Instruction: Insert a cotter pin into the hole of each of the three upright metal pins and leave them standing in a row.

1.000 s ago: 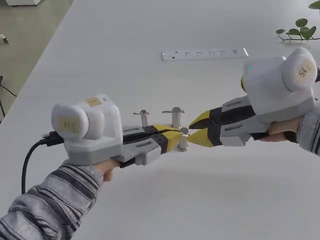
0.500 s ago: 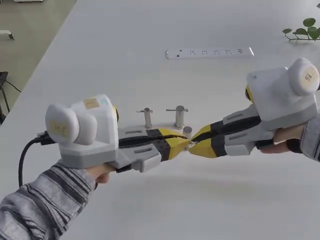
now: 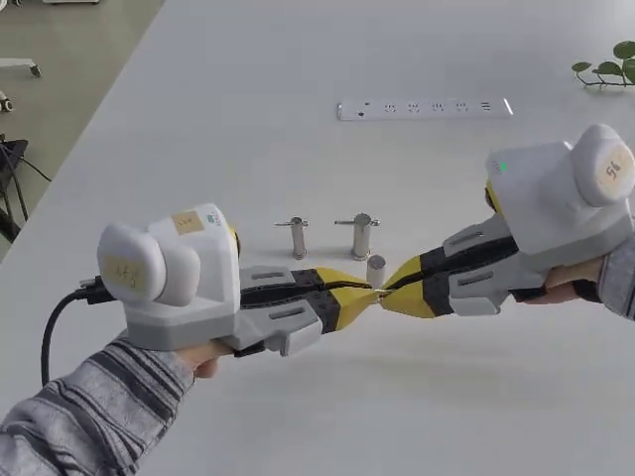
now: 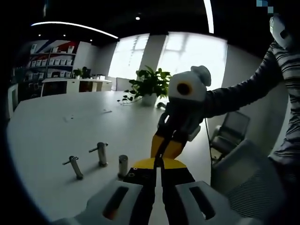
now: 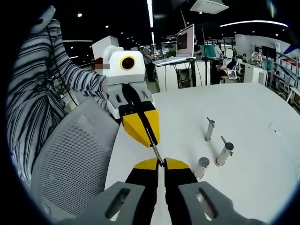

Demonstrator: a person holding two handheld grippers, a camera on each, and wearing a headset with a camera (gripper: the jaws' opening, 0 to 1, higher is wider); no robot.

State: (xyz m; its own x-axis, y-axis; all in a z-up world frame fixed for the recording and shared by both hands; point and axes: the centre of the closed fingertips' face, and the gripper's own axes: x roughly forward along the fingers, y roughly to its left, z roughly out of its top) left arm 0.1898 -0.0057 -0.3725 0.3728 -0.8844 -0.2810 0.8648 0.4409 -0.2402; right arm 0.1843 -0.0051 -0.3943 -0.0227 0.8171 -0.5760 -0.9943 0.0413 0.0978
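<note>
Three upright metal pins stand in a row on the white table [image 3: 248,119]. The left pin [image 3: 298,237] and the middle pin [image 3: 361,235] each carry a cotter pin through the top. The right pin [image 3: 376,270] is bare. Just in front of it my left gripper [image 3: 369,294] and right gripper [image 3: 389,292] meet tip to tip, both shut on a thin cotter pin [image 5: 153,146] that spans between them. In the left gripper view the bare pin [image 4: 123,165] stands just left of my left gripper [image 4: 160,161]. In the right gripper view it [image 5: 202,167] stands right of my right gripper [image 5: 163,163].
A white power strip [image 3: 425,107] lies farther back on the table. A potted plant's leaves [image 3: 607,73] reach in at the far right. A black cable [image 3: 55,327] trails from the left gripper. The table's left edge drops to the floor.
The joined gripper tips have drawn back from the bare pin toward me, and now sit just in front of it. The head camera has also shifted slightly.
</note>
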